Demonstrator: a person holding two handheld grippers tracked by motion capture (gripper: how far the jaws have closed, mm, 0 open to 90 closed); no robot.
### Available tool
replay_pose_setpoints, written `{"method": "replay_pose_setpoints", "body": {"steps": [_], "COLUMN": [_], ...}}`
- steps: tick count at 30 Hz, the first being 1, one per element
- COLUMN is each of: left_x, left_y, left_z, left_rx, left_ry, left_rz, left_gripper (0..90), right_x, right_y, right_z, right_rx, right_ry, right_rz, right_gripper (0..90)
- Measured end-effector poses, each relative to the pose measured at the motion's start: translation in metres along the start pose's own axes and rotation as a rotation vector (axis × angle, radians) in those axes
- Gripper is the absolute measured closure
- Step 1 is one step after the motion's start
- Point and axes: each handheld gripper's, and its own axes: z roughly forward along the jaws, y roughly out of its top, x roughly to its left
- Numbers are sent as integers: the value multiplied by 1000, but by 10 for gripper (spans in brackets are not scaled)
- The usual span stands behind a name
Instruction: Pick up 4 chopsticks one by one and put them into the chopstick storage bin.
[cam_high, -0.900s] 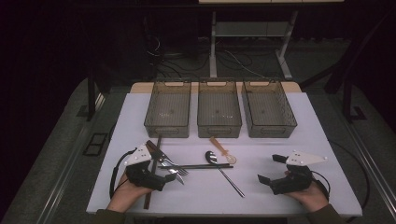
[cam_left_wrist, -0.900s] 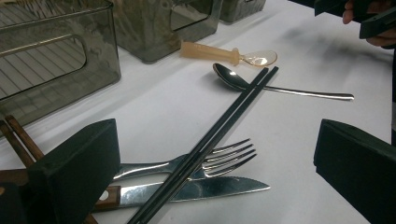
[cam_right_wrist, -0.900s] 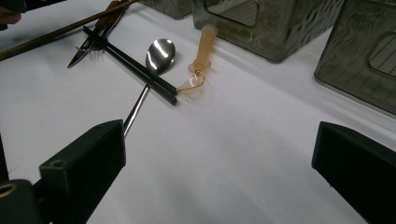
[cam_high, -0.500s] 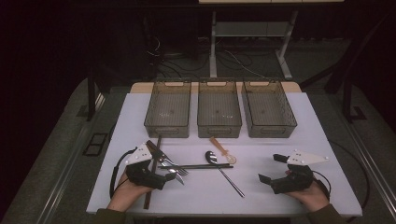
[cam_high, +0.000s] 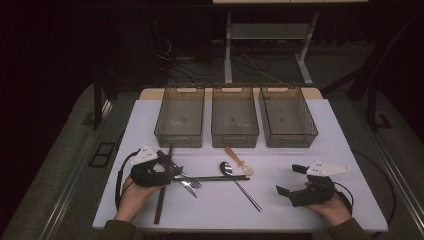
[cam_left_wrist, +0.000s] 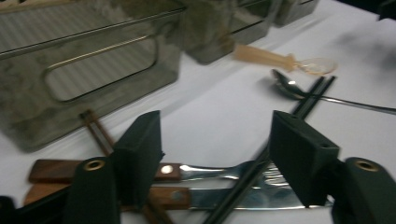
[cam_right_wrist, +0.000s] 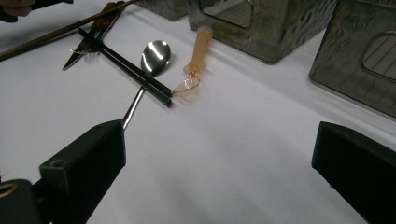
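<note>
Cutlery lies at the table's front left: a wood-handled fork (cam_high: 189, 180) and knife (cam_high: 190, 188), black chopsticks (cam_high: 215, 177), brown chopsticks (cam_high: 164, 192), a metal spoon (cam_high: 241, 184) and an orange plastic spoon (cam_high: 238, 160). My left gripper (cam_high: 170, 172) is low over the fork and knife handles. In the left gripper view its jaws (cam_left_wrist: 217, 137) stand apart around the fork (cam_left_wrist: 219, 170), the knife (cam_left_wrist: 233, 198) and the black chopsticks (cam_left_wrist: 303, 100), with no pad pressing. My right gripper (cam_high: 287, 178) rests at the front right, open wide over bare table (cam_right_wrist: 219, 140).
Three translucent grey bins (cam_high: 179, 137), (cam_high: 235, 137), (cam_high: 290, 137) stand in a row behind the cutlery. The white table (cam_high: 300, 220) ends close in front of both hands. From the right gripper the metal spoon (cam_right_wrist: 156, 53) and orange spoon (cam_right_wrist: 198, 51) lie ahead.
</note>
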Motion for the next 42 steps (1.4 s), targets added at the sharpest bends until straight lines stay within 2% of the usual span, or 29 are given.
{"method": "replay_pose_setpoints", "body": {"steps": [1, 9, 10, 17, 18, 20, 22, 29, 42], "left_x": [6, 21, 25, 34, 37, 39, 44, 55, 58], "left_y": [0, 4, 6, 8, 9, 10, 10, 10, 9], "left_z": [1, 5, 7, 12, 14, 15, 19, 25, 35], "left_rx": [0, 20, 32, 49, 68, 76, 84, 97, 146], "left_ry": [26, 75, 95, 128, 151, 157, 183, 203, 242], "left_rz": [-8, -13, -11, -15, -17, -18, -23, -36, -32], "left_gripper": [398, 610, 639, 800, 824, 859, 896, 900, 900], "right_x": [0, 1, 1, 0, 0, -1, 0, -1, -1], "right_y": [0, 0, 0, 1, 1, 1, 1, 1, 1], "right_z": [0, 0, 0, 2, 2, 2, 2, 1, 1], "right_rx": [0, -7, -7, -1, -3, -2, -1, -14, -14], "right_ry": [0, 2, 1, 3, 3, 3, 2, 1, 0], "right_rz": [-3, -4, -4, -4, -2, -2, -3, 10, 10], "right_gripper": [23, 23, 23, 23, 23, 23, 23, 23, 23]}}
